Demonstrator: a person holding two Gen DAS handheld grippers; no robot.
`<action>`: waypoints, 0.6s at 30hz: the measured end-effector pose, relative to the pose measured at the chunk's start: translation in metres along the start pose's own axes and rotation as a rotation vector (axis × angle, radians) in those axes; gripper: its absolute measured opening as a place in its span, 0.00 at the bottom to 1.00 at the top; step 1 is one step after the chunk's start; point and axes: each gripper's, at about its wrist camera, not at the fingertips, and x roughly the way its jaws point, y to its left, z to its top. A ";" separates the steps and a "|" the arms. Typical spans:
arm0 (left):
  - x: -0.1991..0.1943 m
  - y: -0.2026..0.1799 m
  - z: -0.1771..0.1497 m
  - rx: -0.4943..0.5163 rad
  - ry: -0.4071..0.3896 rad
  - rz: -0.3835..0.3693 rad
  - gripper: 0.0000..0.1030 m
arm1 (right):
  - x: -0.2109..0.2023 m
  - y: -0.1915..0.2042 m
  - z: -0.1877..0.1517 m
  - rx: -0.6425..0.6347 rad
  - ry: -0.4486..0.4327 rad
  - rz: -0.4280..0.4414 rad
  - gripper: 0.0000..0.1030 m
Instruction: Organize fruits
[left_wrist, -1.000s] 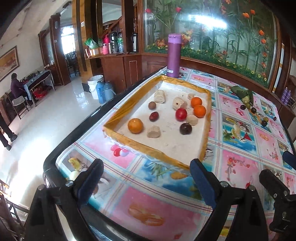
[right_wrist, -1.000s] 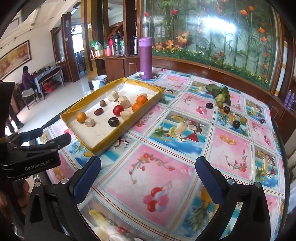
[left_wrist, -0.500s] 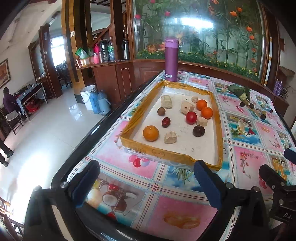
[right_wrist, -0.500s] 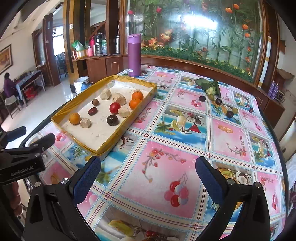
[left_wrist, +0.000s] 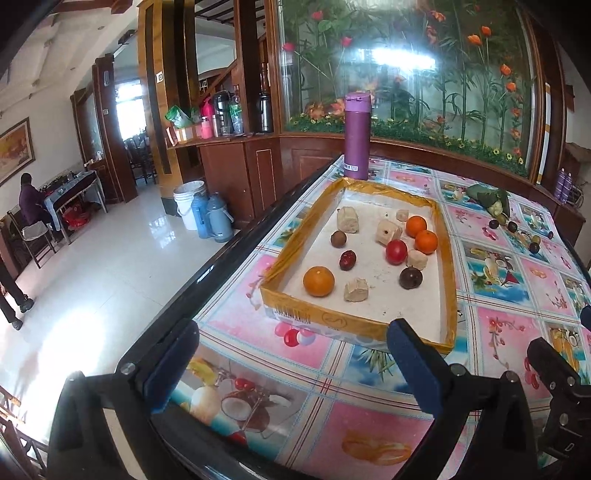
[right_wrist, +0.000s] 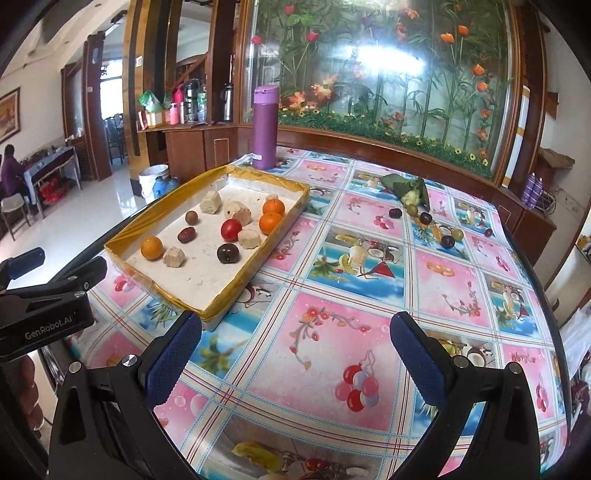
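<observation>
A shallow yellow-edged tray (left_wrist: 354, 324) (right_wrist: 243, 282) lies on the table. It holds oranges (left_wrist: 319, 281) (right_wrist: 152, 247), a red fruit (left_wrist: 396, 251) (right_wrist: 231, 229), dark round fruits (left_wrist: 410, 277) (right_wrist: 228, 253) and beige chunks (left_wrist: 356, 289). Several small dark and green fruits (right_wrist: 424, 218) (left_wrist: 511, 226) lie loose on the cloth at the far right. My left gripper (left_wrist: 291, 363) is open and empty, short of the tray's near edge. My right gripper (right_wrist: 295, 350) is open and empty over the cloth, right of the tray.
A purple flask (left_wrist: 357, 136) (right_wrist: 265, 127) stands behind the tray. A green leafy bundle (right_wrist: 406, 188) lies beside the loose fruits. The table's dark rim (left_wrist: 221, 258) drops to the floor on the left. A flowered glass wall stands behind the table.
Both grippers have drawn back and tilted, so the tray sits farther off and more level in view. Nothing on the table has moved. Both stay open.
</observation>
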 end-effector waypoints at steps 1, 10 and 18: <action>0.000 0.000 0.000 -0.002 -0.002 -0.005 1.00 | 0.001 0.000 0.000 0.001 0.001 -0.003 1.00; 0.000 0.003 0.003 -0.031 -0.014 -0.043 1.00 | 0.002 -0.003 0.000 0.009 0.005 -0.026 1.00; 0.002 -0.001 0.002 -0.025 -0.028 -0.060 1.00 | 0.005 -0.003 0.000 0.005 0.018 -0.028 1.00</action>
